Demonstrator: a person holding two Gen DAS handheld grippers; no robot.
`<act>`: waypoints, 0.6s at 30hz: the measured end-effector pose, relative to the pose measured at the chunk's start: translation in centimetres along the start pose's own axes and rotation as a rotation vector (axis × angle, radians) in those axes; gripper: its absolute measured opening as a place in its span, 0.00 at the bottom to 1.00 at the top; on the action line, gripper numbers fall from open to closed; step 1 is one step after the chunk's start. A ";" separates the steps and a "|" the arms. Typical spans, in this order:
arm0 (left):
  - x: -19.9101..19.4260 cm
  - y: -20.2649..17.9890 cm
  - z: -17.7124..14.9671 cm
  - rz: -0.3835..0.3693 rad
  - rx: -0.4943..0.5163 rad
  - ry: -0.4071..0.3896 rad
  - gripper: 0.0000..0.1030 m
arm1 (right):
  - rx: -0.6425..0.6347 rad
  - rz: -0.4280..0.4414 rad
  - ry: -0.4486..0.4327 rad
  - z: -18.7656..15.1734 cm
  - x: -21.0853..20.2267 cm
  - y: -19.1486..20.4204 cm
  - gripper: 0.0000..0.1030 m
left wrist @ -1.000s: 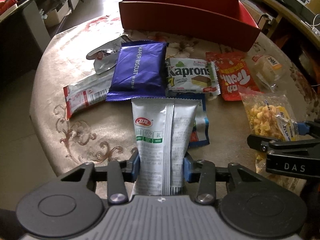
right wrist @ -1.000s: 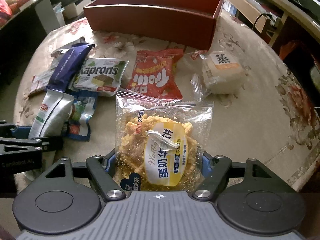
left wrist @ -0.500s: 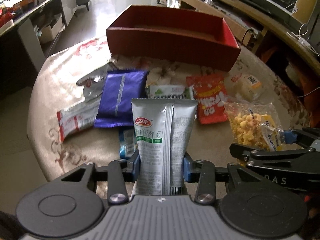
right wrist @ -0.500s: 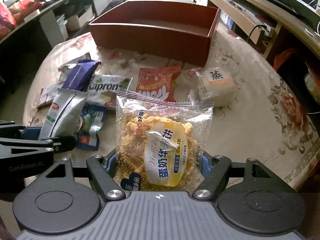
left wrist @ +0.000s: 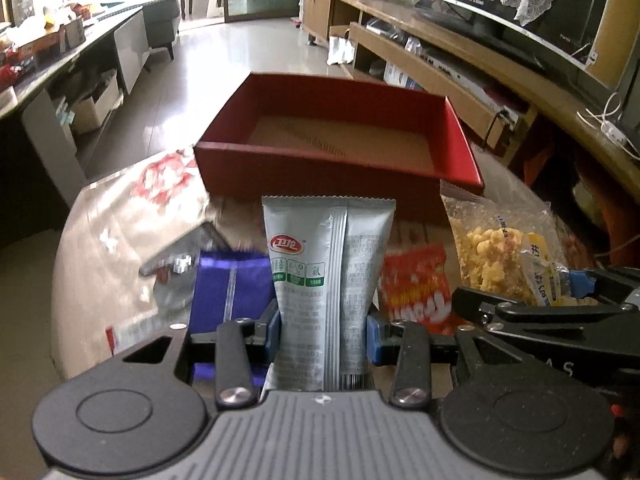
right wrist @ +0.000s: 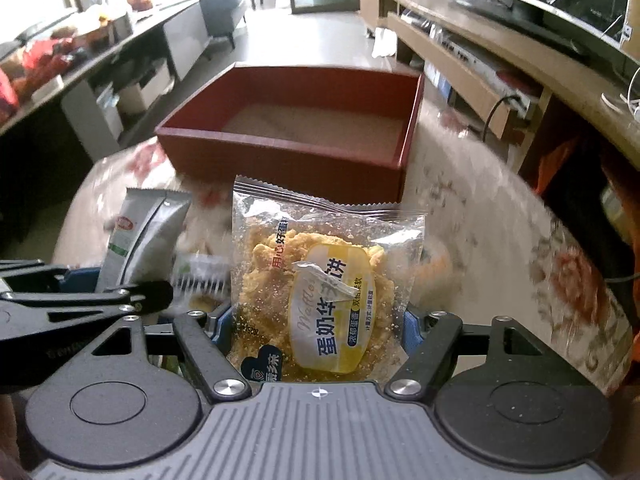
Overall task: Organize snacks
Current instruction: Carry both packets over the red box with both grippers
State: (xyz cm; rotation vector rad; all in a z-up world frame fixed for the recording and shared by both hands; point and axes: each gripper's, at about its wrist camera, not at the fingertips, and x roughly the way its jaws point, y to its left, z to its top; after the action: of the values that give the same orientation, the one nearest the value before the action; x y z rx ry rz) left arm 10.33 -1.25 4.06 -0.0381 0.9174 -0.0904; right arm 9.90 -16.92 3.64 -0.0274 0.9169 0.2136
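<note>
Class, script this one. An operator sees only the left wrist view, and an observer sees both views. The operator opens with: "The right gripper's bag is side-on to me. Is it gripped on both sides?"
Observer: Yes. In the right wrist view, both blue pads of the right gripper press the sides of the bag.
Operator: What is on its front?
Observer: A yellow label with a torn white sticker across it.
Operator: And to the right of the bag?
Observer: A blurred pale packet lies just behind its edge. Past that there is only flowered cloth.
</note>
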 end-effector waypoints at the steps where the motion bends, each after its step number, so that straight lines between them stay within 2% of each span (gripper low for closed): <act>1: 0.1 -0.1 0.5 0.002 0.004 -0.007 0.43 | 0.002 -0.003 -0.005 0.3 0.1 -0.1 0.77; 18: 4.2 -0.3 8.6 0.062 0.006 -0.097 0.42 | 0.029 -0.029 -0.076 7.5 3.4 -1.8 0.77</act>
State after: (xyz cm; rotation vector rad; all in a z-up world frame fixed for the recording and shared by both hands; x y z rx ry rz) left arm 19.65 -1.99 5.95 -0.0085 0.8211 -0.0336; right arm 18.14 -17.23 5.42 -0.0061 0.8435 0.1732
